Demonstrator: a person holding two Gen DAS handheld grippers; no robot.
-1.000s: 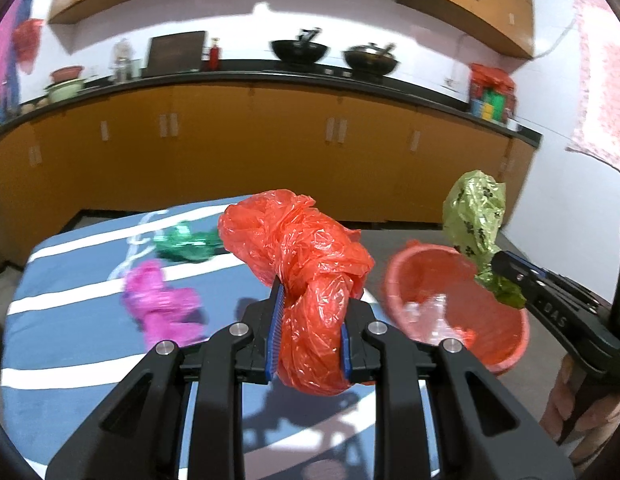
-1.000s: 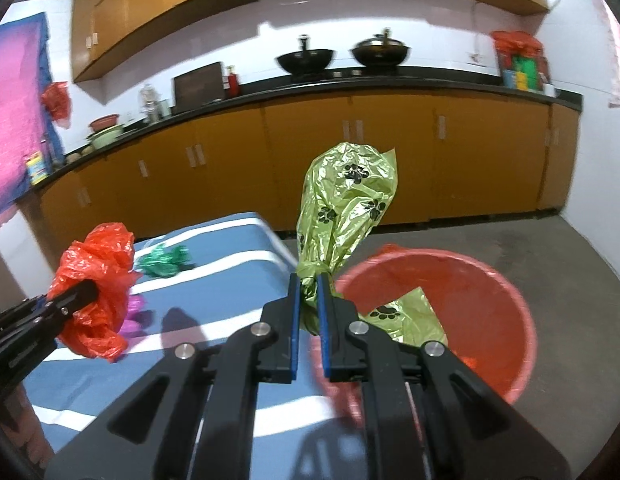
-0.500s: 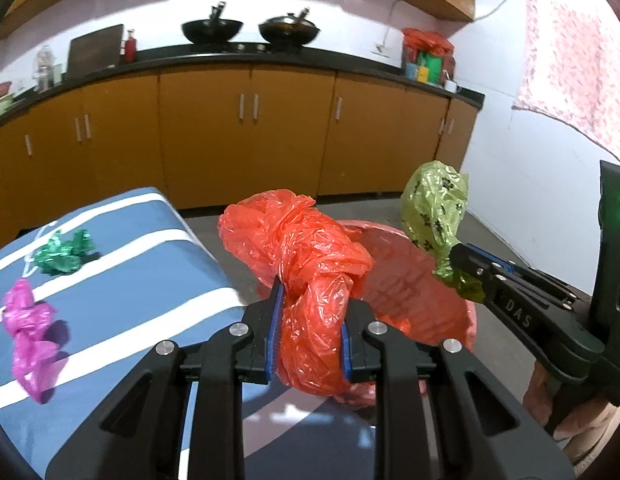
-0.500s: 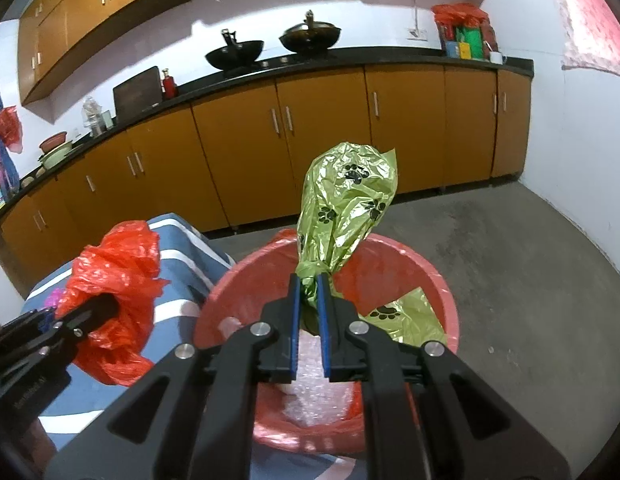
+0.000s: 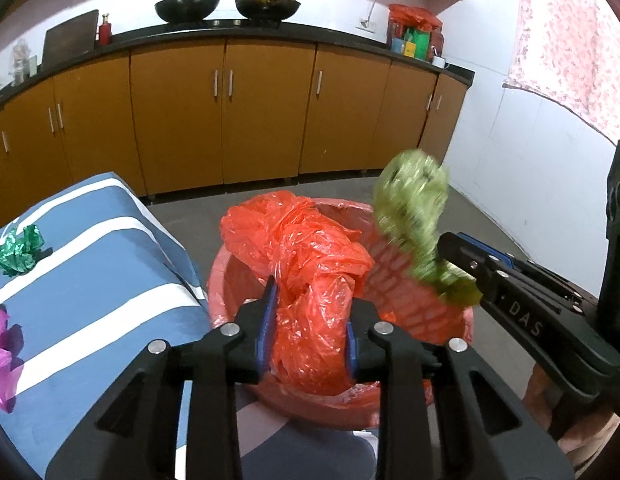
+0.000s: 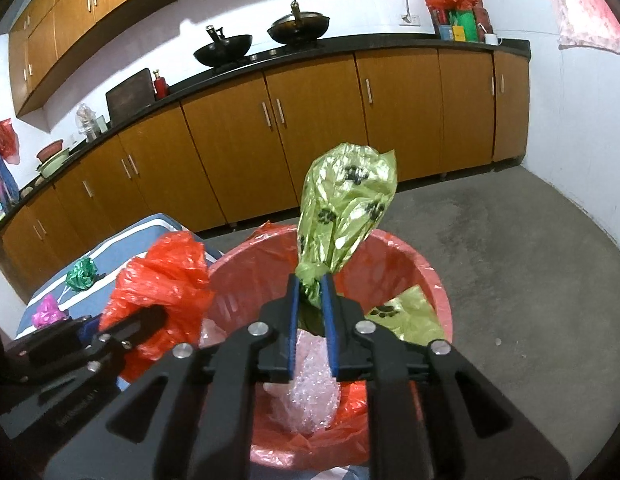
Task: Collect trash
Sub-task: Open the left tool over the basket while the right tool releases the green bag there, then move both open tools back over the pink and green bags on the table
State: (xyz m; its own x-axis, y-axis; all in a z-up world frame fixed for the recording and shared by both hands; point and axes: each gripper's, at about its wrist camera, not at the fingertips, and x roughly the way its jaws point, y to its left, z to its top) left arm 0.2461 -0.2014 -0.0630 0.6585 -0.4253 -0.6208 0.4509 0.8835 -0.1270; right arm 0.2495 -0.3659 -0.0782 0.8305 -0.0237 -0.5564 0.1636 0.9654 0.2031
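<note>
My left gripper [image 5: 308, 320] is shut on a crumpled red plastic bag [image 5: 306, 252] and holds it over the red basket [image 5: 422, 308]. My right gripper [image 6: 310, 300] is shut on a green paw-print bag [image 6: 346, 204] above the same basket [image 6: 414, 264]. The green bag shows blurred in the left wrist view [image 5: 414, 216]. The red bag shows at the left in the right wrist view [image 6: 166, 280]. Clear bubble wrap [image 6: 310, 392] lies inside the basket.
A blue striped table [image 5: 90, 280] stands left of the basket, with a green wrapper [image 5: 20, 246] and a pink wrapper [image 5: 0, 356] on it. Orange cabinets [image 5: 230, 112] line the back wall. A white wall [image 6: 590, 128] stands at right.
Both grippers have swung right from over the table to over the red basket, each still holding its bag. The jaws have opened slightly on both bags.
</note>
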